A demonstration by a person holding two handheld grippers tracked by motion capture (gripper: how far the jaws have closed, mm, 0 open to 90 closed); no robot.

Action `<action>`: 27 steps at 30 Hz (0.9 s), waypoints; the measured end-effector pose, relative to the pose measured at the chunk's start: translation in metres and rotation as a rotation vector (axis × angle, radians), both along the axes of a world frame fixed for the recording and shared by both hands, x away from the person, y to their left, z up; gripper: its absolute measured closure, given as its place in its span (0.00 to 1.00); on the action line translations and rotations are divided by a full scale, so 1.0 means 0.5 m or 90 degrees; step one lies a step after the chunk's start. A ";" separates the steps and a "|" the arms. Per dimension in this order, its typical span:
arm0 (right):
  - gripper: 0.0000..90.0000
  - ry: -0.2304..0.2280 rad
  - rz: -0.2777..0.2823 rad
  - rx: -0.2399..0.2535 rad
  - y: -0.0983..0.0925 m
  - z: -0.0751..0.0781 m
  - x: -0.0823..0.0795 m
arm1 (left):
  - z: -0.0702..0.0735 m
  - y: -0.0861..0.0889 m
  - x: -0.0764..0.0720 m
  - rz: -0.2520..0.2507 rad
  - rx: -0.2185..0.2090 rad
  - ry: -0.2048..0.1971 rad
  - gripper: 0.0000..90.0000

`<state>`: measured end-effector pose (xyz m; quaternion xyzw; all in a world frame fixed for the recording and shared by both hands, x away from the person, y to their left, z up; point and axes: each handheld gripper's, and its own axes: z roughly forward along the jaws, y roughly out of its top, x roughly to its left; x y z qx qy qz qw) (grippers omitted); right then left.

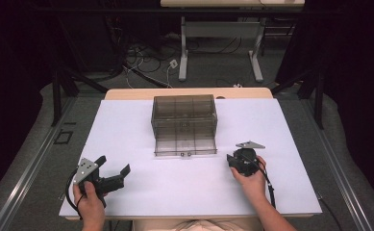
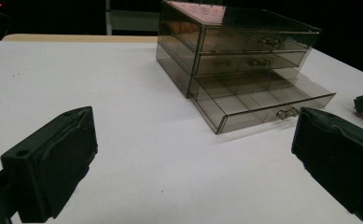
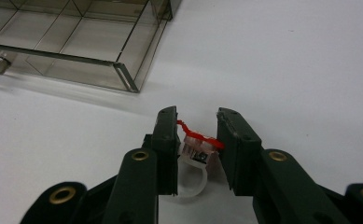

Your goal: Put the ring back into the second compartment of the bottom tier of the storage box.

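Note:
A smoky clear drawer box (image 1: 184,115) stands at the table's middle, its bottom drawer (image 1: 185,143) pulled out and empty. The left gripper view shows the drawer box (image 2: 244,42) with three drawers and the open drawer (image 2: 263,100) divided into compartments. My left gripper (image 1: 113,164) lies low at the front left, open and holding nothing, its jaws wide apart around bare table (image 2: 193,121). Right of the drawer, my right gripper (image 1: 231,160) (image 3: 198,114) is shut on a small clear plastic ring with a red top (image 3: 196,148), just above the table.
A white sheet (image 1: 127,120) covers the table. The open drawer's front corner (image 3: 125,77) lies a short way ahead-left of the right gripper. Beyond the table's far edge are a desk frame (image 1: 220,53) and cables on the floor.

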<state>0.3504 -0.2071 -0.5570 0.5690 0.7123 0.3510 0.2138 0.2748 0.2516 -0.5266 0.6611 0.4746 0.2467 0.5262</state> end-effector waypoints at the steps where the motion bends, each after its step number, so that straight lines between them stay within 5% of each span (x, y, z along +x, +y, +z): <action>1: 0.77 0.000 0.000 0.000 0.000 0.000 0.000 | 0.000 0.000 0.000 0.000 0.000 0.000 0.00; 27: 0.77 -0.051 0.010 0.011 -0.004 0.045 -0.009 | 0.001 0.002 -0.001 -0.002 0.004 -0.002 0.00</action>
